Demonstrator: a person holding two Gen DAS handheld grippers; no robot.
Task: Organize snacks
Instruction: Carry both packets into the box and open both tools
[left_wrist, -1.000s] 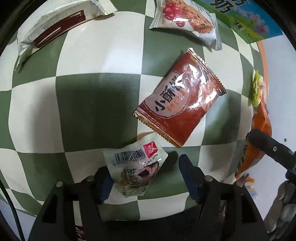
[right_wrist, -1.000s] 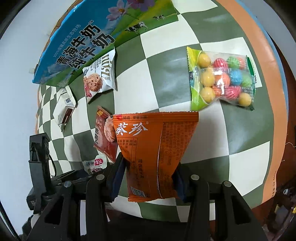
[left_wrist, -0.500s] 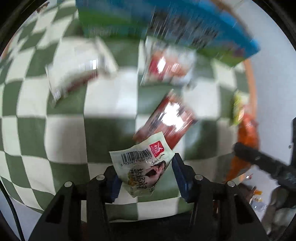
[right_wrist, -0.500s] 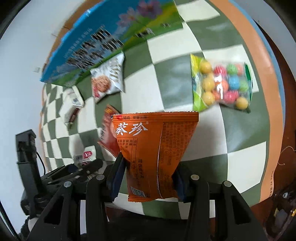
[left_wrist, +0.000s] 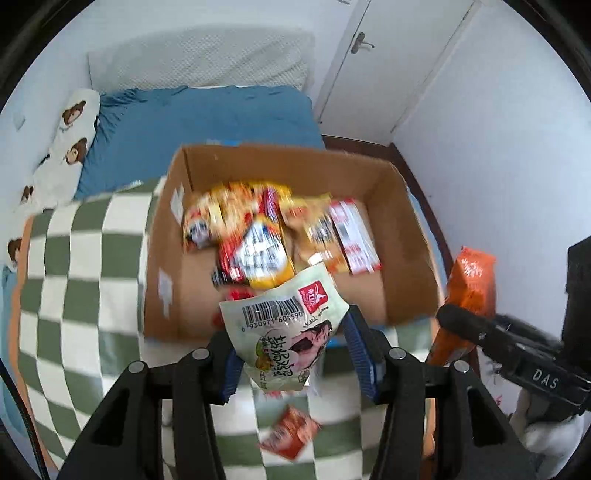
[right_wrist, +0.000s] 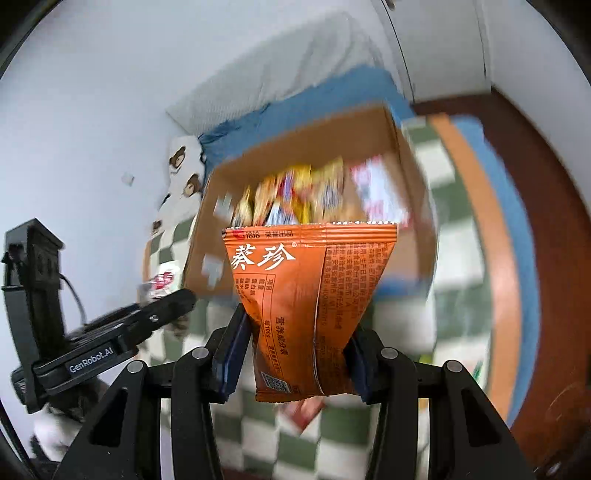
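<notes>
My left gripper (left_wrist: 295, 350) is shut on a small pale-green snack packet (left_wrist: 288, 332) with a barcode, held up in front of an open cardboard box (left_wrist: 402, 229). The box holds several yellow, red and white snack packs (left_wrist: 266, 236). My right gripper (right_wrist: 291, 354) is shut on an orange snack bag (right_wrist: 310, 295) and holds it before the same box (right_wrist: 406, 158). In the left wrist view the orange bag (left_wrist: 471, 280) and the right gripper show at the right. In the right wrist view the left gripper (right_wrist: 147, 317) shows at the left.
The box stands on a green-and-white checkered cloth (left_wrist: 74, 280). A red-brown packet (left_wrist: 291, 434) lies on the cloth below my left gripper. Behind are a blue bed (left_wrist: 199, 122), a bear-print pillow (left_wrist: 62, 147), white walls and a door (left_wrist: 384, 55).
Both grippers have lifted and tilted up from looking down at the cloth to facing the box. The left gripper closed on the pale-green packet and lifted it. The right gripper still holds the orange bag.
</notes>
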